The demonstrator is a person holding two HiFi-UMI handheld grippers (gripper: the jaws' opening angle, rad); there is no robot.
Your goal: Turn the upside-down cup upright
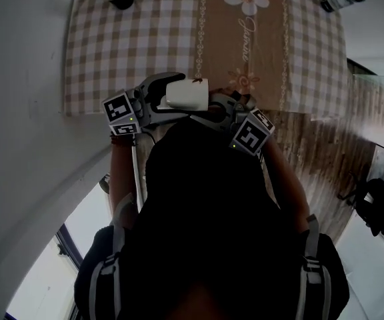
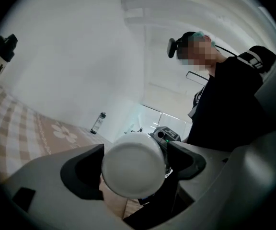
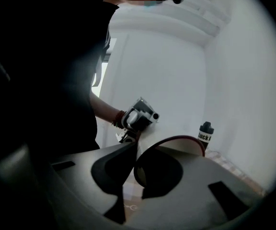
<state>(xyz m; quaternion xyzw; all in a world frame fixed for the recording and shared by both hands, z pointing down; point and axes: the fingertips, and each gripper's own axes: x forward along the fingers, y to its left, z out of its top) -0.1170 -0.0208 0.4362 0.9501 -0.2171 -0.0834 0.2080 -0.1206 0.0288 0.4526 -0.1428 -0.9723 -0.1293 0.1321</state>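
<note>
Cup (image 1: pixel 187 93) was held sideways — rim pinched by the right gripper (image 3: pixel 135 152), probably for the flip; left gripper (image 2: pixel 135 157) fingers (image 2: pixel 80 174) were spread wide around its base.

The right gripper (image 3: pixel 135 163) pinches the cup (image 3: pixel 174 145) by its wall, the dark mouth facing the camera; a black bottle (image 3: pixel 205 132) stands beyond.

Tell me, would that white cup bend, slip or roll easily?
Probably rigid: the white cup looks perfectly round though the right gripper pinches only its rim. Its smooth wall looks slippery, so that grip might slide. Held sideways, it would likely roll if released.
</note>
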